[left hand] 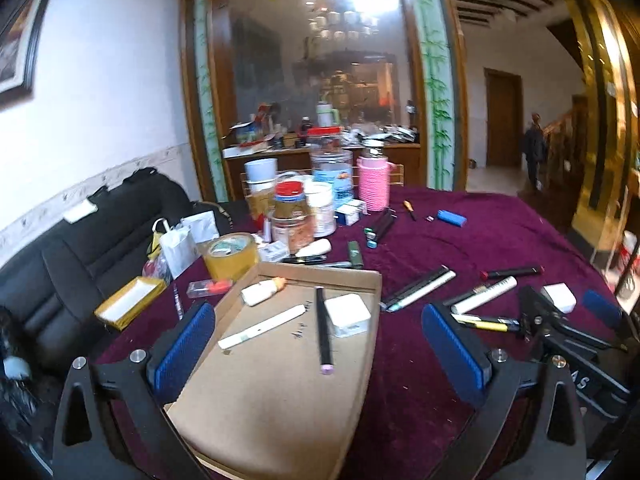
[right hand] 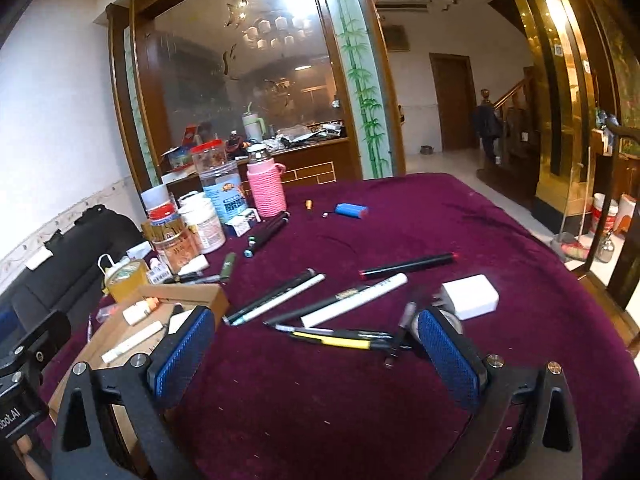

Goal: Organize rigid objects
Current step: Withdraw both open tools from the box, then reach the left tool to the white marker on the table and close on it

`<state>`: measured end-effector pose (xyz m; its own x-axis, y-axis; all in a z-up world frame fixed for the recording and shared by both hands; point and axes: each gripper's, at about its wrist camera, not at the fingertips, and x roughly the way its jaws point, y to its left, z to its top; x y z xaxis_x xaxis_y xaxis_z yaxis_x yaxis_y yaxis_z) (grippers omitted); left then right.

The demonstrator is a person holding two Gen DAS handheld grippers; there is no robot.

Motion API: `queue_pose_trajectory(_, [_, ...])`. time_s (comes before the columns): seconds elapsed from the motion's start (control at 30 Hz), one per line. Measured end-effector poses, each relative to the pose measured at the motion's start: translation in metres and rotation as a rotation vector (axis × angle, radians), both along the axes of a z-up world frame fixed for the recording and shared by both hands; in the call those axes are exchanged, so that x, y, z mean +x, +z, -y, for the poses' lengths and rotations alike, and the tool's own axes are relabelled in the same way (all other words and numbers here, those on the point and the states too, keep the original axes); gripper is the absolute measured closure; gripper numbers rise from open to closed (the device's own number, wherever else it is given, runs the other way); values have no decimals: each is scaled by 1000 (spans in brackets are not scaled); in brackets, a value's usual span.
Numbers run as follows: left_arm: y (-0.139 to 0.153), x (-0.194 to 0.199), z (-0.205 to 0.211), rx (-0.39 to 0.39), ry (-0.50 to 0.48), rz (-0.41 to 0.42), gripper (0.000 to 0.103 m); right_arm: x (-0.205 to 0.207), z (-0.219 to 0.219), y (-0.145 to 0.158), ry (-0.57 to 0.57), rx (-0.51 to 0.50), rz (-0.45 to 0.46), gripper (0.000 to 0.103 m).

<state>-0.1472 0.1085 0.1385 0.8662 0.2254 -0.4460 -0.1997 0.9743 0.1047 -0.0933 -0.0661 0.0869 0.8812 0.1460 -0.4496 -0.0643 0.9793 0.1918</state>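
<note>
A shallow cardboard tray [left hand: 272, 392] lies on the maroon tablecloth. In it are a white pen [left hand: 262, 326], a black pen [left hand: 324, 330], a white adapter [left hand: 346, 314] and a small white bottle [left hand: 262, 290]. My left gripper [left hand: 320, 354] is open and empty, its jaws straddling the tray. My right gripper [right hand: 320, 354] is open and empty above the cloth, just short of loose pens: a yellow-black one [right hand: 340, 338], a white one [right hand: 354, 300] and a black one with red ends [right hand: 408, 265]. A white adapter [right hand: 472, 296] lies beyond its right finger.
Jars, a pink-sleeved flask [right hand: 266, 192], a tape roll [left hand: 232, 254] and small boxes crowd the table's far left. A blue lighter [right hand: 351, 210] lies farther back. A black sofa [left hand: 92, 240] stands left of the table. The tray [right hand: 120, 328] sits left of my right gripper.
</note>
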Motion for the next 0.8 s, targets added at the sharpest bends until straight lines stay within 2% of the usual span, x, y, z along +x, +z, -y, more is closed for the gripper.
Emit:
queue_pose_trajectory(0.3, [-12,5,33,7,-57,-93,0,-20,29,-1,-12,-5,12,1])
queue_pose_trajectory(0.8, [-27,12,54,4,-101,-168,0,-19,53,-12,-32,32,-21,1])
